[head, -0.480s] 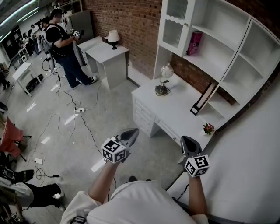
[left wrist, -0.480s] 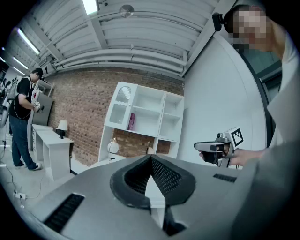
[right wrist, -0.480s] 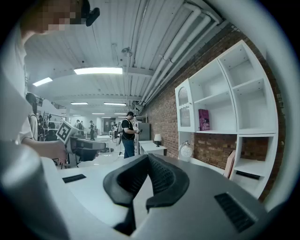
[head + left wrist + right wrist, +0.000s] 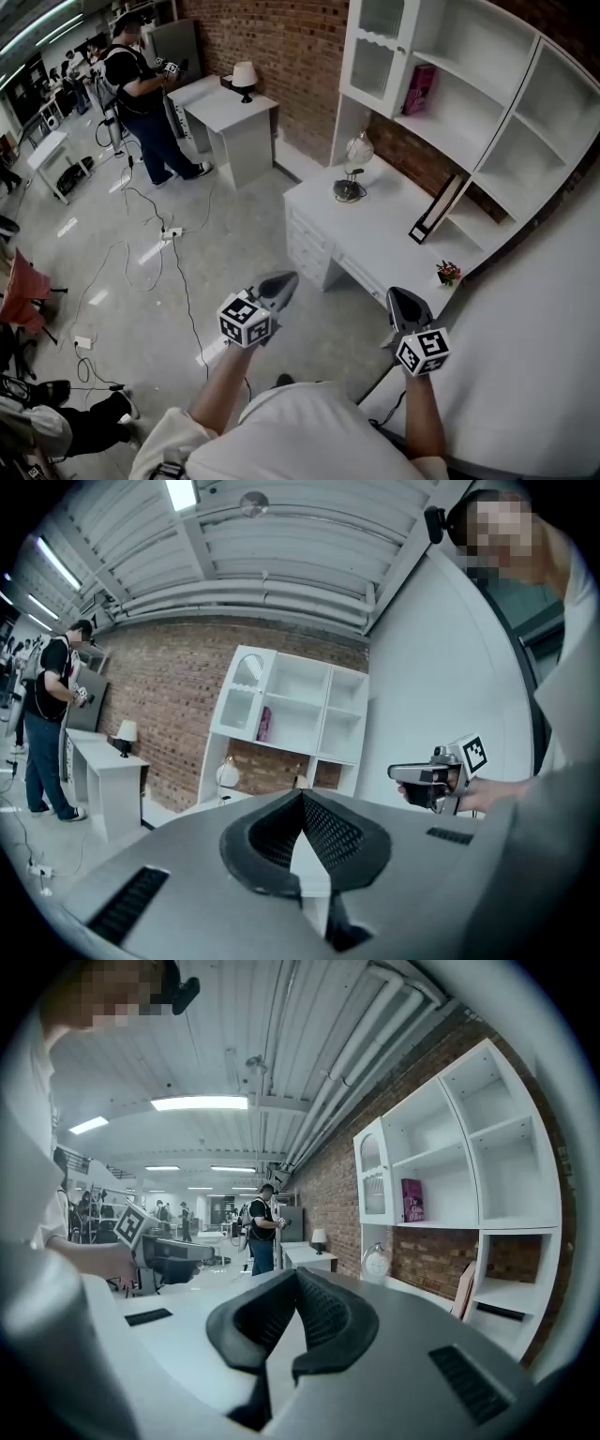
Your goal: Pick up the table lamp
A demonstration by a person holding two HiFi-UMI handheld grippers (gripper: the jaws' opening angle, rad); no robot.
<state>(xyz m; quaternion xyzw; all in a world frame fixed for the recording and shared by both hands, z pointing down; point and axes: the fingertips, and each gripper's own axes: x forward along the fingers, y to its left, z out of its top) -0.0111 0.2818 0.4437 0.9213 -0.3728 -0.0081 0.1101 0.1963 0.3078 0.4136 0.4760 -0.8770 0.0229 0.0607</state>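
A table lamp with a round glass globe (image 4: 357, 150) stands on the white desk (image 4: 394, 234) under the shelf unit, well ahead of both grippers. It also shows far off as the globe lamp (image 4: 226, 772) in the left gripper view and the globe lamp (image 4: 376, 1262) in the right gripper view. My left gripper (image 4: 279, 284) is shut and empty, held over the floor in front of the desk. My right gripper (image 4: 403, 302) is shut and empty near the desk's near corner. In the gripper views the left gripper (image 4: 302, 794) and right gripper (image 4: 296, 1274) have their jaws together.
A second lamp with a white shade (image 4: 244, 77) sits on a farther white table (image 4: 230, 117), where a person (image 4: 141, 94) stands. White shelves (image 4: 450, 103) hold a pink book (image 4: 417, 91); a frame (image 4: 436, 211) and small flowers (image 4: 447, 273) are on the desk. Cables (image 4: 150, 253) lie across the floor.
Both grippers stay where they were, still shut. The person at the far table has shifted slightly.
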